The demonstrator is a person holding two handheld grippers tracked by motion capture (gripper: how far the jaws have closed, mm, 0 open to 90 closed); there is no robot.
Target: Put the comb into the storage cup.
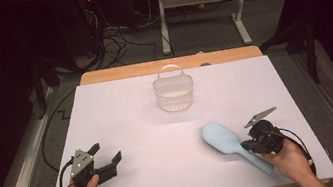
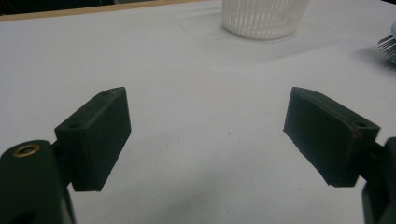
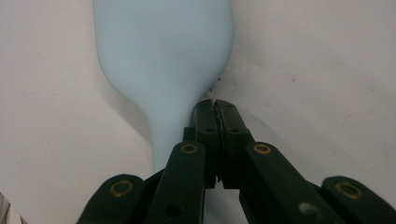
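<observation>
Two risks I see: my right gripper (image 3: 215,112), jaws pressed together empty beside the pale blue hairbrush (image 1: 228,143) lying near the table's (image 1: 125,130) front right, could nudge it away, while my left gripper (image 1: 105,158) waits wide open.

Left gripper (image 1: 105,158) low near table edge, jaws wide apart; right gripper (image 3: 216,108) jaws pressed together.

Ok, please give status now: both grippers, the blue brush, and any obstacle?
Left gripper open, empty. Right gripper shut, above blue brush handle, not gripping it. Basket stands far behind; nothing between.
</observation>
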